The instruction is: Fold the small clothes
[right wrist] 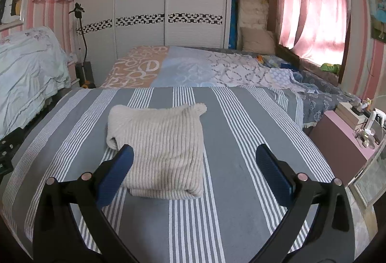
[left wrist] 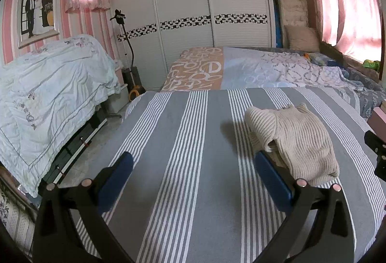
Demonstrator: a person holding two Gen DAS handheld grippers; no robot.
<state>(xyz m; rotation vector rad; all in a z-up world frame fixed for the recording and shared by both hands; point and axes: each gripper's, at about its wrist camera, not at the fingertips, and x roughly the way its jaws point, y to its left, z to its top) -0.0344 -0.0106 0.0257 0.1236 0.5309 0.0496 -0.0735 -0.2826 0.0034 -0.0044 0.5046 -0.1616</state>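
Two grippers hang over the grey-and-white striped bedspread, and both stand wide apart with nothing between their blue pads. The left gripper has bare stripes in its gap; the folded cream ribbed sweater lies ahead and to its right, and the sweater's near edge sits just beside the right-hand pad, though I cannot tell whether cloth and pad touch. The right gripper sees the same sweater ahead and to its left, a thick folded bundle lying flat on the bedspread, with the left-hand pad in front of its near left corner. Beyond the sweater, further ahead of both tools, a patterned quilt covers the far part of the bed, and white sliding wardrobe doors close off the room.
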